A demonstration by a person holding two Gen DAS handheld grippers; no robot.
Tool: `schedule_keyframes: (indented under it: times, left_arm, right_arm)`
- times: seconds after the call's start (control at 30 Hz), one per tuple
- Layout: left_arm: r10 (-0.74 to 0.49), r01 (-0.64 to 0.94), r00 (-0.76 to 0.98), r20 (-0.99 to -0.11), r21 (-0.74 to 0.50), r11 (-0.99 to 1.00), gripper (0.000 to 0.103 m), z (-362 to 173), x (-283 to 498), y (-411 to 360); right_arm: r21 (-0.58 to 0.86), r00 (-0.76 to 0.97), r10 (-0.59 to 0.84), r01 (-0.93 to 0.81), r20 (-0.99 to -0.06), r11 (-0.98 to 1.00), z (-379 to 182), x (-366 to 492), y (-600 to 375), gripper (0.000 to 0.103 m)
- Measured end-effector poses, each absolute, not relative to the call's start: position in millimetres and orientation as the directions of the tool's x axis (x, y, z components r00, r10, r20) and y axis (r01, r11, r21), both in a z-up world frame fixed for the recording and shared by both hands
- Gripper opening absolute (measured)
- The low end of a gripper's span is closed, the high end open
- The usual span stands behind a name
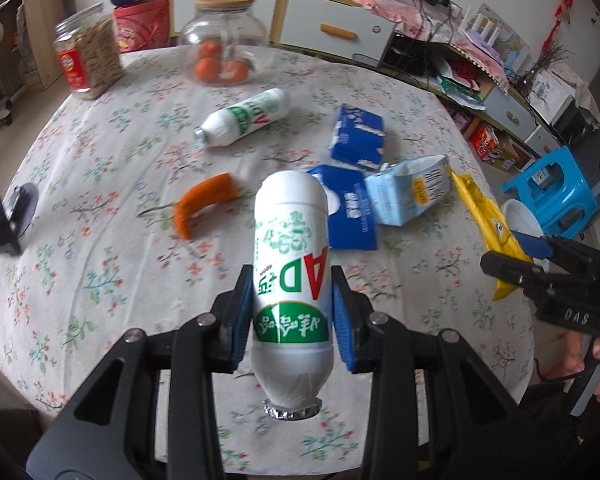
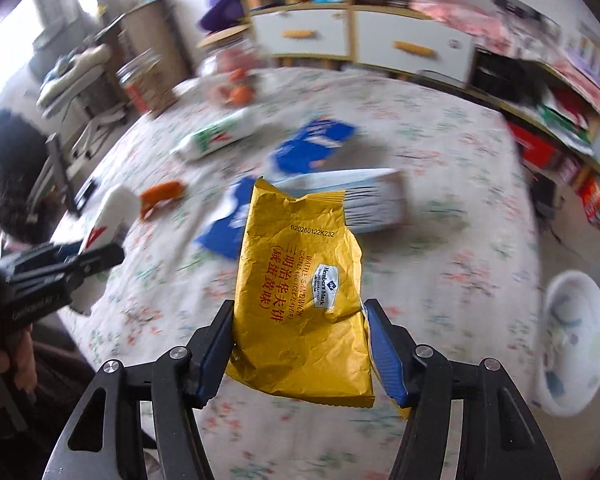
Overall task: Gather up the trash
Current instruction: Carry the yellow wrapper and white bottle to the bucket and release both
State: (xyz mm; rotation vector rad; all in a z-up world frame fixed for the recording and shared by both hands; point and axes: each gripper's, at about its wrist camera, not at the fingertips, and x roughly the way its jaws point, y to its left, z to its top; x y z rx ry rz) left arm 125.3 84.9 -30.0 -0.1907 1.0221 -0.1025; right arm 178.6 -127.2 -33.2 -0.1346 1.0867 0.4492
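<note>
Left claw (image 1: 291, 304) grips one bottle (image 1: 290, 280); right claw (image 2: 300, 344) grips the wrapper (image 2: 300, 292) near the table (image 1: 100, 240) edge. Second bottle (image 1: 246, 118) at 12, three cartons beside.

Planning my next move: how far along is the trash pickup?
Done: the white bin off the table edge seems to hold some scraps already. In hand: left gripper clamps a white AD bottle; right gripper clamps a yellow wrapper. Left: second bottle, orange peel, blue cartons.
</note>
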Motion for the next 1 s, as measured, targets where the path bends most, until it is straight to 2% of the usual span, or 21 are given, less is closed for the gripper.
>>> schedule_keyframes:
  times: [0.4, 0.67, 0.87, 0.97, 1.0]
  left_arm:
    - [-0.253, 0.17, 0.508, -0.823, -0.193, 0.966, 0.038, -5, 168, -18]
    - [-0.313, 0.262, 0.466, -0.828, -0.209, 0.942, 0.038, 0, 190, -80]
    - [-0.343, 0.328, 0.429, -0.835, -0.21, 0.921, 0.038, -5, 206, -130]
    - [-0.36, 0.356, 0.404, -0.841, -0.218, 0.909, 0.038, -10, 212, -155]
    - [-0.365, 0.366, 0.398, -0.842, -0.219, 0.904, 0.038, -11, 213, -162]
  right_arm:
    - [0.15, 0.442, 0.172, -0.083, -0.881, 0.985, -22, 221, -272, 0.065]
    - [0.18, 0.446, 0.096, 0.15, -0.89, 0.972, -28, 236, -368, 0.065]
    - [0.19, 0.437, 0.061, 0.258, -0.897, 0.947, -35, 233, -412, 0.065]
    - [0.219, 0.446, 0.07, 0.293, -0.892, 0.931, -38, 231, -432, 0.07]
    - [0.241, 0.456, 0.083, 0.301, -0.886, 0.923, -38, 229, -440, 0.08]
